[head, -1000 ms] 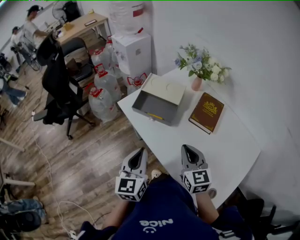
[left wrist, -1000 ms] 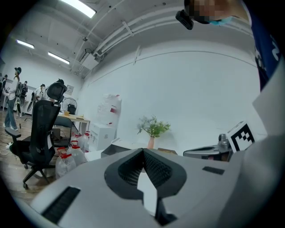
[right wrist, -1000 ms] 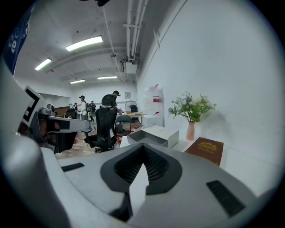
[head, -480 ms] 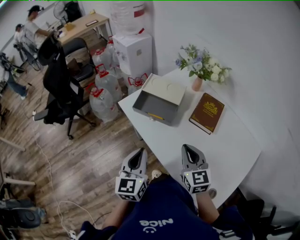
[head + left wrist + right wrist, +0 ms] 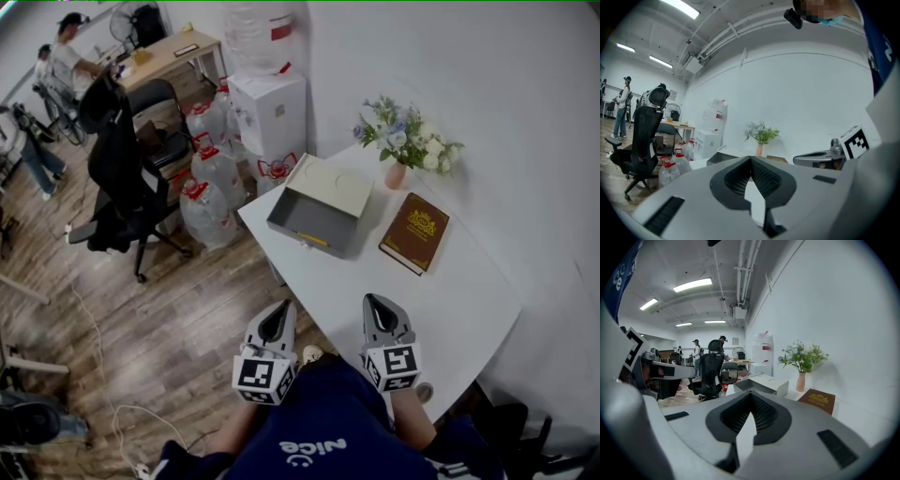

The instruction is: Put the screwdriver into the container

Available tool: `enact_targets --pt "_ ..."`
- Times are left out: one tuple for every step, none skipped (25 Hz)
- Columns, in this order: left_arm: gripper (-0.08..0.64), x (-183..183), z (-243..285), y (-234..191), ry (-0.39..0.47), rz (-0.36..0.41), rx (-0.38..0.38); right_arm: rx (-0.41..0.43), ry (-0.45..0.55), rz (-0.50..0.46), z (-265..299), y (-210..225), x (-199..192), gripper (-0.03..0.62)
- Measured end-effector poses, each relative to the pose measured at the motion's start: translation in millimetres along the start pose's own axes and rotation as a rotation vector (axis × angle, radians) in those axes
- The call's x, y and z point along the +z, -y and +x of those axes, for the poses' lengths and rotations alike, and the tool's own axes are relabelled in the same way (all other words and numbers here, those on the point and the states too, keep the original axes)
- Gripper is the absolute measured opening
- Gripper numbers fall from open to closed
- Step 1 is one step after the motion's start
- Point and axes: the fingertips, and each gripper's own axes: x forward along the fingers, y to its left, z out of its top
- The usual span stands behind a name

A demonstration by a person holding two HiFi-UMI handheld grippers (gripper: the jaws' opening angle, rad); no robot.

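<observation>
My left claw [image 5: 277,317] and right claw [image 5: 379,307] hang close to my body by the near edge of the white table [image 5: 450,300], and each claw's own view shows it pinched fully closed on nothing. Only the head view looks down into the open grey container [image 5: 302,208] across the table, where the yellow screwdriver [image 5: 312,237] lies along its near wall; my claw views catch just its rim. To its right lies a brown book [image 5: 414,232], with a vase of flowers [image 5: 403,141] behind.
</observation>
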Motion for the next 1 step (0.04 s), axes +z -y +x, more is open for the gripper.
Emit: enact_targets --pt "0.017 0.2 0.3 -0.5 0.002 -0.003 -0.003 0.000 -0.002 0.000 0.4 -0.9 -0.5 0.021"
